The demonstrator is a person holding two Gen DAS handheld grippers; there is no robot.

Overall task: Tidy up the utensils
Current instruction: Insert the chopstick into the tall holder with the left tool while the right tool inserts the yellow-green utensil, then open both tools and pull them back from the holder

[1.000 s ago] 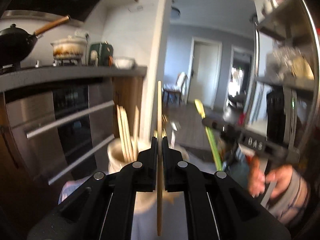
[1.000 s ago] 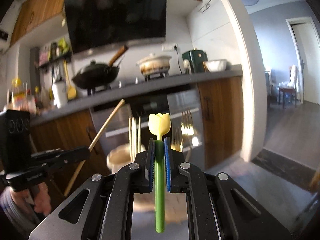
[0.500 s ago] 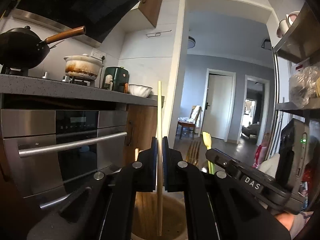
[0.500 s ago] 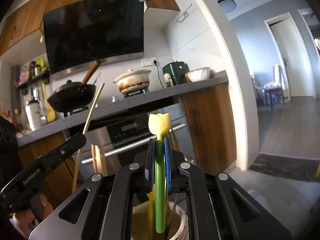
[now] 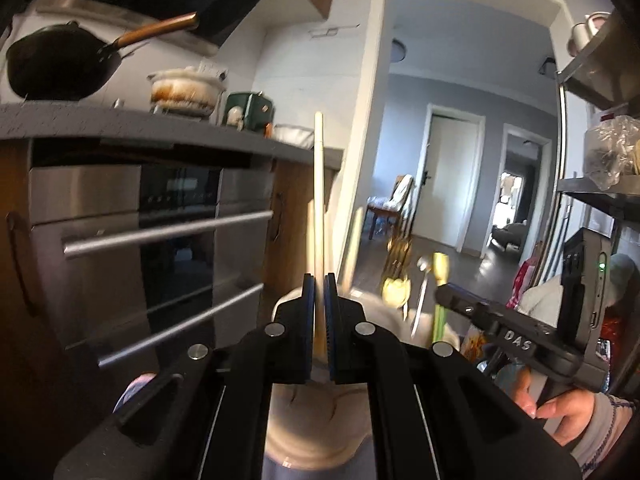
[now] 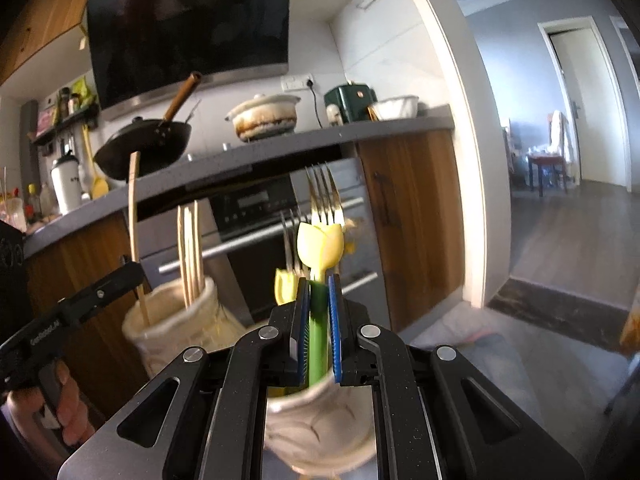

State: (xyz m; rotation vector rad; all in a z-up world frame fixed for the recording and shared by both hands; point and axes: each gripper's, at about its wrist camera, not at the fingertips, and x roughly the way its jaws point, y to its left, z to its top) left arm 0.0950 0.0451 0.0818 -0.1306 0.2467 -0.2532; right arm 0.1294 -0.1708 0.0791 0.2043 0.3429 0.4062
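My left gripper (image 5: 319, 308) is shut on an upright wooden chopstick (image 5: 319, 200). Its lower end dips into a cream ceramic holder (image 5: 316, 420) that has other chopsticks (image 6: 190, 256) in it. My right gripper (image 6: 318, 308) is shut on the green handle of a utensil with a yellow tulip-shaped head (image 6: 320, 246). It hangs over a second cream holder (image 6: 320, 432) with forks (image 6: 324, 196) and another yellow-headed utensil (image 6: 285, 286) inside. The right wrist view shows the left gripper (image 6: 134, 274) at the chopstick holder (image 6: 172, 332). The right gripper (image 5: 444, 294) shows in the left wrist view.
Behind the holders stands a steel oven (image 5: 160, 240) under a grey counter (image 6: 280, 148) with a black wok (image 6: 144, 144) and a white pot (image 6: 264, 116). A doorway (image 6: 580, 120) opens to the right. A metal shelf rack (image 5: 600, 184) stands at the far right.
Both grippers have sunk toward the two holders. The chopstick and the green utensil, held above the holders a second ago, now reach down into them.
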